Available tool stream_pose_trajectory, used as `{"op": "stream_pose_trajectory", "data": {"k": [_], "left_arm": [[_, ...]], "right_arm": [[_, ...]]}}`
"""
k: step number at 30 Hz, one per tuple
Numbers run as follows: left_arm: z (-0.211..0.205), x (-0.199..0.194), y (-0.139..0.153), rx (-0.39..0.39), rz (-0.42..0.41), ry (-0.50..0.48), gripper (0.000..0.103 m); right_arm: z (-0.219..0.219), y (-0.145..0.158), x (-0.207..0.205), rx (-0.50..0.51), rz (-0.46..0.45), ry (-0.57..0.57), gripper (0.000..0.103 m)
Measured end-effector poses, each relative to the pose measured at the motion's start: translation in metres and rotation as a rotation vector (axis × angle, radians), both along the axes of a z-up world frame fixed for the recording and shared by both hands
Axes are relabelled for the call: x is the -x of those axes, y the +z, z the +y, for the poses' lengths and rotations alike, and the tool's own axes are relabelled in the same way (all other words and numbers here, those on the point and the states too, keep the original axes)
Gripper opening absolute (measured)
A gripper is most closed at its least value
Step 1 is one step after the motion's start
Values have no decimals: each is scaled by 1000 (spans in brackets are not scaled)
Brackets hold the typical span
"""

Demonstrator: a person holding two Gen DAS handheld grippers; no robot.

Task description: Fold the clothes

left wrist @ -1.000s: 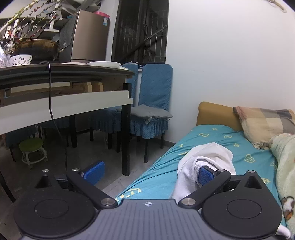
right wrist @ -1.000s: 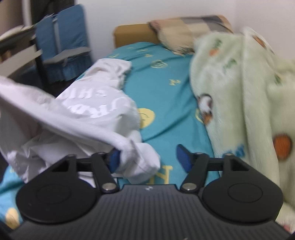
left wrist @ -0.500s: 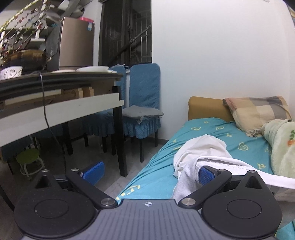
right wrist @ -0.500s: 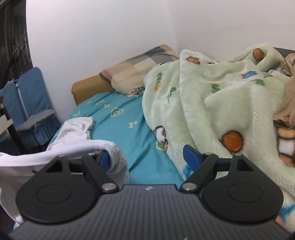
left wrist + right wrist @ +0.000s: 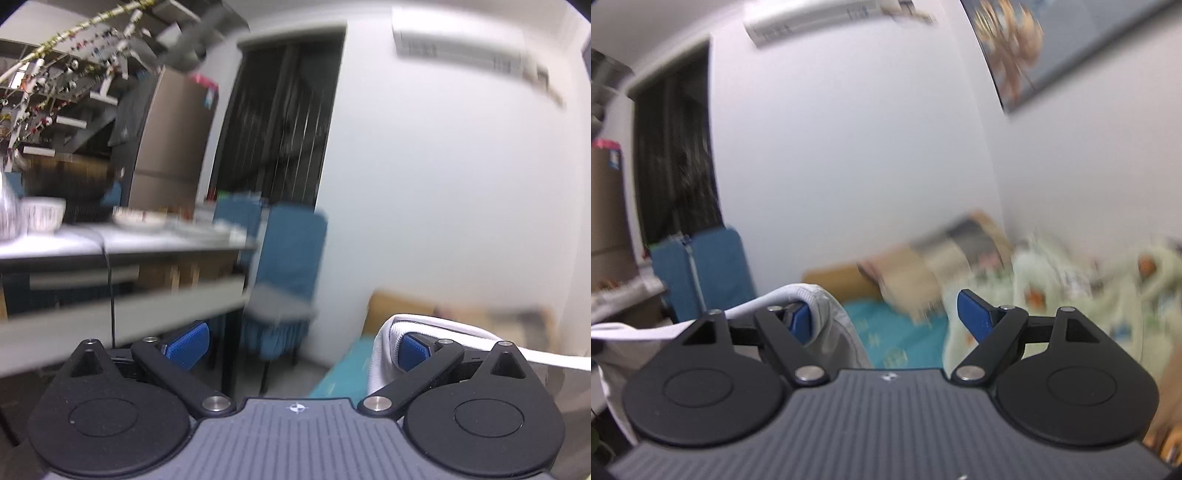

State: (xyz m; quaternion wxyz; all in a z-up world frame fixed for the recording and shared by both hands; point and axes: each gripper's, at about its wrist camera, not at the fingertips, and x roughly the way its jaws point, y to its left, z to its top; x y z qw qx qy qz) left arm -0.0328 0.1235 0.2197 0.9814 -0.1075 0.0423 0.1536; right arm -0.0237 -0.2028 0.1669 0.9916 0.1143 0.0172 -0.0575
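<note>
both grippers risen; white garment (mostly cropped) blurred.

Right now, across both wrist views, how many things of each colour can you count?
White garment: 1
Blue chairs: 2
Teal bedsheet: 1
Plaid pillow: 1
Pale green blanket: 1
Total: 6

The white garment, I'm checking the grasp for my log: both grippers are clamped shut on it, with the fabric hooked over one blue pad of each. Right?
Not quite. Both grippers are open, not clamped shut. The white garment is only hooked over one blue pad of the left gripper in the left wrist view, and likewise on the right gripper in the right wrist view.
</note>
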Motion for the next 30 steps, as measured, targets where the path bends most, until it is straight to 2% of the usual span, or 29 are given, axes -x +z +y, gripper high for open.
{"op": "stream_pose_trajectory", "data": {"k": [2, 7, 11, 14, 16, 19, 23, 30], "left_arm": [[4, 13, 46, 20, -61, -18, 103], [3, 52, 153, -16, -220, -49, 103], [-3, 68, 213, -19, -277, -94, 103], [-12, 61, 233, -31, -298, -117, 103], [-19, 42, 230, -44, -280, -125, 103], [-28, -14, 202, -61, -227, -148, 103], [-33, -114, 141, -89, -147, -163, 103], [-51, -330, 9, -93, 98, -160, 103]], "right_arm": [[-3, 46, 16, 9, -60, 18, 81], [-3, 150, 67, 91, -214, 4, 81], [-9, 206, 85, 133, -286, -40, 81], [-16, 230, 78, 160, -297, -69, 83], [-19, 227, 55, 179, -255, -74, 83], [-23, 195, 2, 197, -172, -82, 83], [-22, 126, -83, 204, -53, -67, 82], [-18, -4, -270, 255, 136, -59, 82]]}}
